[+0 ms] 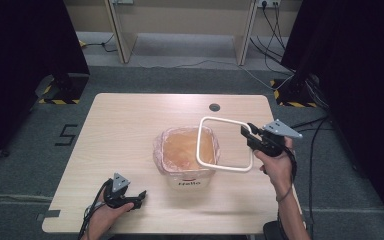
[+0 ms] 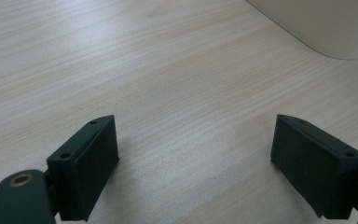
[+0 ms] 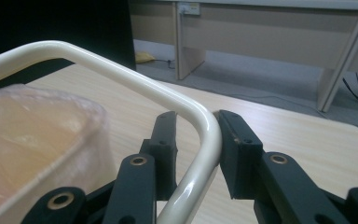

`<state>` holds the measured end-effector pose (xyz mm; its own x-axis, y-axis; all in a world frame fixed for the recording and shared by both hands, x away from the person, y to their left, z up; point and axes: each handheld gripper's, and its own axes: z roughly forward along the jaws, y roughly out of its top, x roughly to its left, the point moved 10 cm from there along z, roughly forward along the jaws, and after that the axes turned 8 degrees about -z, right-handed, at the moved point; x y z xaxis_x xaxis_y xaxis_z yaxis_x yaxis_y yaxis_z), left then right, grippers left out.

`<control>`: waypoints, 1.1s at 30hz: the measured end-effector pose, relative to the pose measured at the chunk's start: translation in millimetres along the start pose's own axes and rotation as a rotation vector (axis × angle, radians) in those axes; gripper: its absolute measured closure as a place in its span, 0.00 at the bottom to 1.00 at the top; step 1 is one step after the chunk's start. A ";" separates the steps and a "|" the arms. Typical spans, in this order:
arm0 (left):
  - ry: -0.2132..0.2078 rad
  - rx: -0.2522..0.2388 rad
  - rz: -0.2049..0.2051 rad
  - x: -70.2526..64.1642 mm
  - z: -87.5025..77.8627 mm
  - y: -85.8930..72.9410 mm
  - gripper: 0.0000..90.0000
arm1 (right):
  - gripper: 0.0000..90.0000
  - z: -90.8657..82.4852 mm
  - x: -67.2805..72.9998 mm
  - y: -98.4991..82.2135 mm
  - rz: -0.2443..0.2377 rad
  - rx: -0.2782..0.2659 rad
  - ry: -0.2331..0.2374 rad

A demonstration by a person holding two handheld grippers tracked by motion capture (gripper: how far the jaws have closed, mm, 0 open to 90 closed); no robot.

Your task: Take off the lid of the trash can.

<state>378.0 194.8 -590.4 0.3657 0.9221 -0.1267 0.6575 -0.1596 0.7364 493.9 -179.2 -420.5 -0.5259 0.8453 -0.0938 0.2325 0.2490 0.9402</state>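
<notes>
Table (image 1: 120,130) | right tongs (image 1: 245,131) grip ring frame (image 1: 225,145) | tilted over bin (image 1: 187,155)

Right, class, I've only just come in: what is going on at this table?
A person works at a wooden table with a two-jaw gripper in each hand. The right gripper is shut on a cream rectangular ring frame, holding it above and partly to the right of a small white bin lined with a translucent bag. The left gripper rests low near the table's front left, jaws open, with nothing between them.
</notes>
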 end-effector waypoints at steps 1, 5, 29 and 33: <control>0.000 0.000 0.000 0.0 0.0 0.0 0.15 | 0.76 -6.5 -8.5 -8.7 0.018 0.003 -0.010; 0.000 0.000 0.000 0.0 0.0 0.0 0.15 | 0.76 -17.5 -25.7 -23.0 0.030 0.015 -0.041; 0.000 0.001 0.000 0.0 0.0 -0.1 0.15 | 0.76 -24.7 -66.2 -60.8 0.051 0.064 -0.078; 0.000 0.001 -0.001 0.0 0.0 -0.1 0.15 | 0.76 -19.6 -67.4 -71.6 0.050 0.083 -0.069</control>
<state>377.9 194.8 -590.4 0.3652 0.9222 -0.1270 0.6583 -0.1594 0.7357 496.7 -263.4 -475.1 -0.4548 0.8876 -0.0725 0.3254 0.2414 0.9142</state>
